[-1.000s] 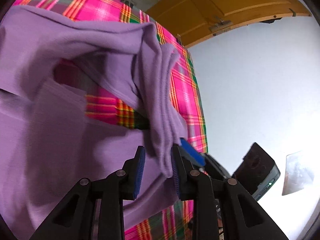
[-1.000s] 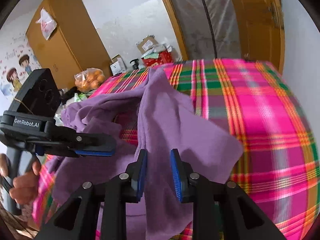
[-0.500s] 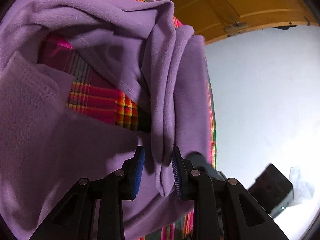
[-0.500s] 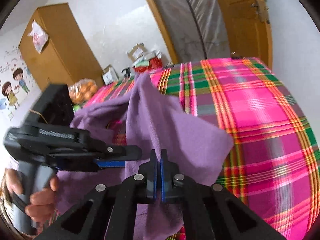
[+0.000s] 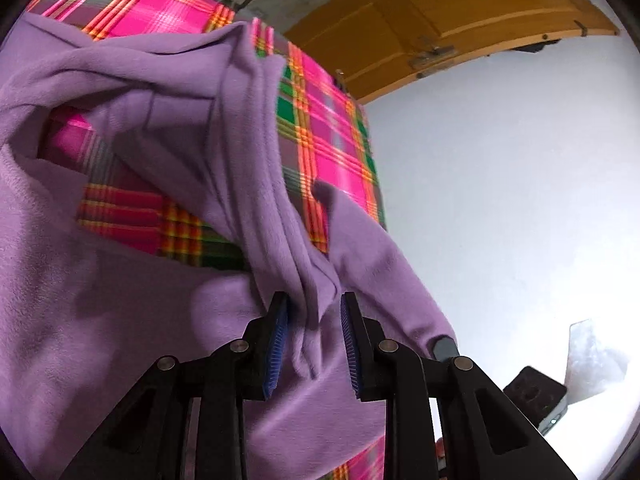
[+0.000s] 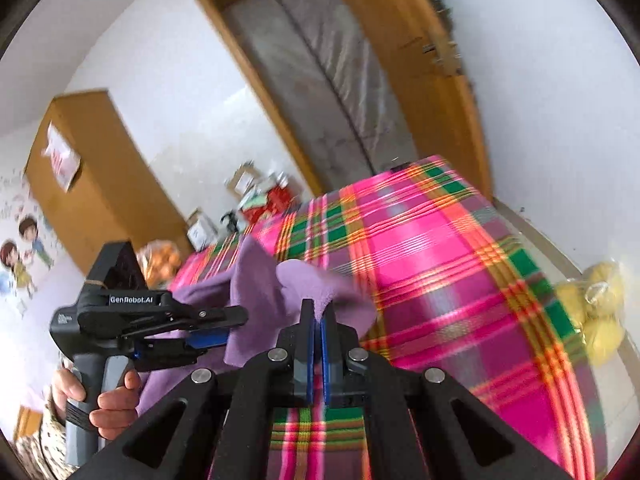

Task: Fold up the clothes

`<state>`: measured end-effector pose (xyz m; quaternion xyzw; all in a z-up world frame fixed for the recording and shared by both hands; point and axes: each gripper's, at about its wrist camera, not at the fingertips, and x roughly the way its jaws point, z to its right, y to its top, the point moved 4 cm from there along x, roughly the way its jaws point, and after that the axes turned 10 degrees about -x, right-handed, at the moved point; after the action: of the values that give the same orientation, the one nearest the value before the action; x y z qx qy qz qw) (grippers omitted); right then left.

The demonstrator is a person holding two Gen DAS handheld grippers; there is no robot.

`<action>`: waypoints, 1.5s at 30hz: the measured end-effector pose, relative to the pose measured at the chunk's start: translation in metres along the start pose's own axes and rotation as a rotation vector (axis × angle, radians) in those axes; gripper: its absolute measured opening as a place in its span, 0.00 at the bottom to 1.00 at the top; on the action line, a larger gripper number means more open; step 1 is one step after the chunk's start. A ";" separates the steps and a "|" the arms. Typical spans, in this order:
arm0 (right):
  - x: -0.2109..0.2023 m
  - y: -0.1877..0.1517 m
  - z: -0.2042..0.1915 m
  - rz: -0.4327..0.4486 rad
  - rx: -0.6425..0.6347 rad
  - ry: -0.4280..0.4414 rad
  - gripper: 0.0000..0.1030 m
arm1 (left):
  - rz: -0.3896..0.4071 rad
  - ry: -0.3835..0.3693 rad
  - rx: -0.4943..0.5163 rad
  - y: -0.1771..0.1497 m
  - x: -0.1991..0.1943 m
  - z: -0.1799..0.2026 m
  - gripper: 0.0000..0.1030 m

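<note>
Orange bag [image 6: 160, 256] blurred; garment [image 5: 100, 320] cut off left.

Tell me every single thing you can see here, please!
purple fleece garment: one, purple, bunched on the plaid cloth.
plaid cloth: one, pink, green and orange, covering the surface.
door: one, orange-brown wood, behind.
cabinet: one, brown, against the wall.
bag of oranges: one, orange, beside the cabinet.
bag of yellow fruit: one, yellow, on the floor.
cartoon stickers: two figures, on the wall.
left gripper: black, blue fingers open around the fleece.
right gripper: black, shut on the fleece.
hand: one, on the left gripper's handle.
</note>
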<state>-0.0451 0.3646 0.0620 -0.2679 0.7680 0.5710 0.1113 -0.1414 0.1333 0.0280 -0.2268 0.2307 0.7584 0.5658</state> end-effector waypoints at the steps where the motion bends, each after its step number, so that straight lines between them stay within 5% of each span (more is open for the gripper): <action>1: -0.008 -0.001 0.005 0.015 0.016 -0.012 0.02 | -0.001 -0.003 0.005 -0.004 0.001 0.004 0.26; 6: -0.050 -0.006 0.033 0.101 0.096 -0.076 0.02 | -0.008 -0.007 0.013 -0.014 0.005 0.021 0.26; 13: -0.063 -0.028 0.058 0.081 0.121 -0.187 0.03 | 0.003 0.011 0.049 -0.027 -0.015 0.021 0.26; 16: -0.067 -0.036 0.065 0.079 0.109 -0.277 0.03 | 0.031 0.061 0.073 -0.037 -0.046 0.004 0.26; 23: -0.058 -0.050 0.072 -0.012 0.094 -0.326 0.04 | 0.228 0.181 0.087 -0.057 -0.150 -0.053 0.27; 30: -0.069 -0.067 0.071 -0.063 0.082 -0.481 0.33 | 0.397 0.245 -0.082 -0.063 -0.219 -0.133 0.27; 42: -0.063 -0.059 -0.017 0.023 -0.078 -0.513 0.35 | 0.457 0.254 -0.292 -0.067 -0.241 -0.224 0.27; 45: -0.051 -0.056 -0.034 0.015 -0.073 -0.450 0.35 | 0.462 0.246 -0.311 -0.065 -0.244 -0.232 0.28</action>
<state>0.0321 0.3364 0.0520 -0.1319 0.7046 0.6446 0.2658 0.0029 -0.1744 -0.0137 -0.3423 0.2239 0.8602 0.3044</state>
